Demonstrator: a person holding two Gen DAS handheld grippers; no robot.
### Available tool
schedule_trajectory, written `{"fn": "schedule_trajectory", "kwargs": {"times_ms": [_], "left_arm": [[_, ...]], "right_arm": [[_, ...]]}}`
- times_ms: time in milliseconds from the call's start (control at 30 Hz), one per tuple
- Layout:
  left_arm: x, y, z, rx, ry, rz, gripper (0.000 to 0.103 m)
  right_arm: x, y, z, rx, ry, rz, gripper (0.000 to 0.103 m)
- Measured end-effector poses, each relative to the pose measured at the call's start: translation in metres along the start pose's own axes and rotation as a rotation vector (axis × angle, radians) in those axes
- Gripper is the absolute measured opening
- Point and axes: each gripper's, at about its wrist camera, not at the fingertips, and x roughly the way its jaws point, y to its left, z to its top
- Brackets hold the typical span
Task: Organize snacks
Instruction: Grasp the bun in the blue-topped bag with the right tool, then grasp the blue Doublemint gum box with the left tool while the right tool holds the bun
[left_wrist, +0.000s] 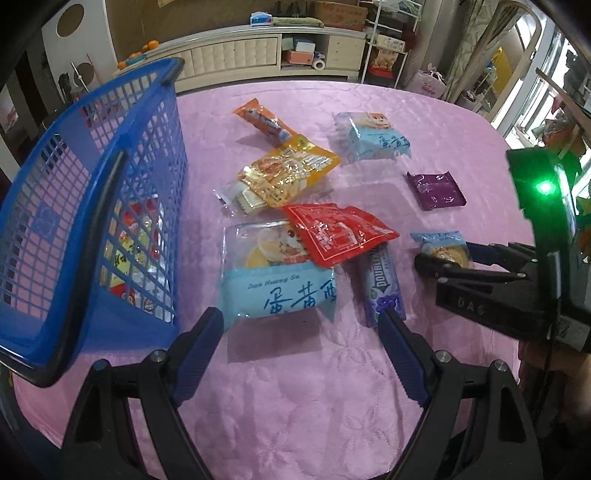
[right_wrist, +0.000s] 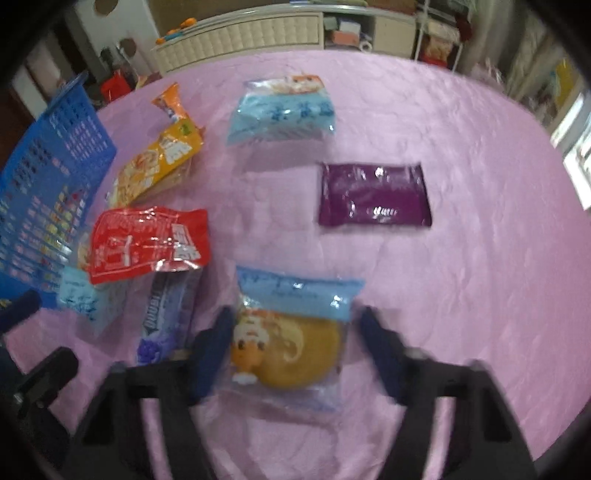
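Snack packs lie on a pink tablecloth. A blue basket at the left holds some packs. My left gripper is open and empty, just short of a light blue pastry pack with a red pack on top and a gum pack beside it. My right gripper is open around a small blue pastry pack, its fingers on either side; it also shows in the left wrist view. A purple pack lies beyond.
A yellow pack, an orange pack and another light blue pack lie farther back. Cabinets and shelves stand beyond the table's far edge.
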Motion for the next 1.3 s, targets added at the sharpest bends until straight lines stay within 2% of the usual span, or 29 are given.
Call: {"fn": "schedule_trajectory", "kwargs": {"times_ms": [200, 533, 667, 867, 1000, 1300], "left_arm": [[-0.014, -0.003, 0.001, 0.004, -0.013, -0.021, 0.084], [-0.016, -0.035, 0.009, 0.054, 0.001, -0.077, 0.084], [-0.003, -0.053, 0.015, 0.085, 0.020, -0.071, 0.084], [0.026, -0.065, 0.025, 0.096, 0.064, -0.020, 0.080], [0.043, -0.067, 0.032, 0.108, 0.083, 0.048, 0.079], [0.062, -0.083, 0.045, 0.175, 0.107, 0.141, 0.078]], "right_arm": [[-0.010, -0.011, -0.011, 0.043, 0.000, 0.084, 0.058], [-0.050, -0.035, -0.045, 0.088, -0.054, 0.121, 0.058], [-0.054, -0.045, -0.043, 0.100, -0.075, 0.115, 0.058], [-0.045, -0.058, -0.040, 0.112, -0.077, 0.116, 0.058], [-0.036, -0.060, -0.041, 0.099, -0.066, 0.126, 0.058], [-0.022, -0.065, -0.033, 0.104, -0.059, 0.161, 0.058]]}}
